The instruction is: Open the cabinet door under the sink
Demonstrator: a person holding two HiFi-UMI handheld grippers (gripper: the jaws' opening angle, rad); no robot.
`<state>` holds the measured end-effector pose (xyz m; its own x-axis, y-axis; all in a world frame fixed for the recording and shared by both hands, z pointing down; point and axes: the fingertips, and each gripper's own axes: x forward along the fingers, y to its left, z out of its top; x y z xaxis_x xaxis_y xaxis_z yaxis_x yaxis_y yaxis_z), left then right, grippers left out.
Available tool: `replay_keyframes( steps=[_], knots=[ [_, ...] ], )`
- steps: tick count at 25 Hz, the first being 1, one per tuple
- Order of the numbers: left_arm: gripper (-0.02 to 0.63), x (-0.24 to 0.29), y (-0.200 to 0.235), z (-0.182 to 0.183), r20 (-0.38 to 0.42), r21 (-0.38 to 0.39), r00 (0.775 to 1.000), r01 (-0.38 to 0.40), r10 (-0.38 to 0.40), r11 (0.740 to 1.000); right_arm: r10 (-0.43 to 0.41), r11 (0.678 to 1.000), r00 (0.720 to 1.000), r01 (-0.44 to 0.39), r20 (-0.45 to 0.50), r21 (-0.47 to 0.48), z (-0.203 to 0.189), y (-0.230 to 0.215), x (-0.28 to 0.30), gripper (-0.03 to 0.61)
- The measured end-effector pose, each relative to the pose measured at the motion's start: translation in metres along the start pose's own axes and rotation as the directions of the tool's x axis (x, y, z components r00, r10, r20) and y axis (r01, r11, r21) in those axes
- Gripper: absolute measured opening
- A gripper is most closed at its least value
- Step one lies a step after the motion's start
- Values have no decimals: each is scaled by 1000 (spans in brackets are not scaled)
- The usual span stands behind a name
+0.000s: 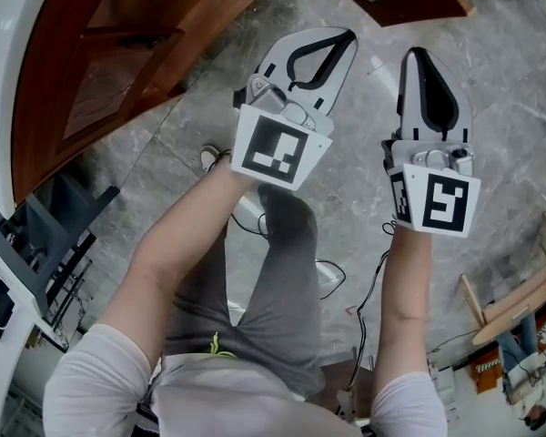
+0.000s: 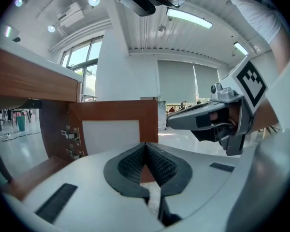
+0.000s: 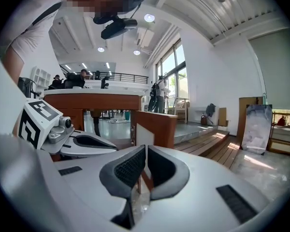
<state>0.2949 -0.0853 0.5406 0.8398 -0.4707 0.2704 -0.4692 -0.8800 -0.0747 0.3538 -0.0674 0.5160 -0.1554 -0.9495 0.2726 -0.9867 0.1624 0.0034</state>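
Cabinet door (image 2: 113,111) stands swung open, hinges (image 2: 70,135) showing. Left gripper (image 2: 145,145) and right gripper (image 3: 146,150) face it, jaws pressed together on nothing.

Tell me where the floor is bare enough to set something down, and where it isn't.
Bare: the grey floor right of the right gripper, below the open cabinet door; also a strip between the left gripper and the cabinet front. Crowded: cables beside the person's leg, the black frame at left, wooden pieces at lower right.
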Motion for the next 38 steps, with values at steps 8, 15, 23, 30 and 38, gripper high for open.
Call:
replay_keyframes(
  steps=[8,15,23,30,38],
  knots=[
    [6,-30,15,33,12,-5,1000,-19,19,1000,3,1000,1000,-3,4,-16,38,19,-8,40],
    [6,-47,23,45,27,-17,999,-24,25,1000,9,999,1000,-9,7,-33,56,36,-9,40],
    [6,-71,37,63,34,-44,999,-30,31,999,8,1000,1000,-9,-25,-17,68,56,-15,40],
    [8,-115,61,109,39,-57,998,-48,50,997,7,1000,999,-7,-37,-14,113,81,-26,40],
    [8,-177,98,174,65,-79,993,-98,103,992,25,999,999,-26,-31,-30,185,120,-38,40]
  ],
)
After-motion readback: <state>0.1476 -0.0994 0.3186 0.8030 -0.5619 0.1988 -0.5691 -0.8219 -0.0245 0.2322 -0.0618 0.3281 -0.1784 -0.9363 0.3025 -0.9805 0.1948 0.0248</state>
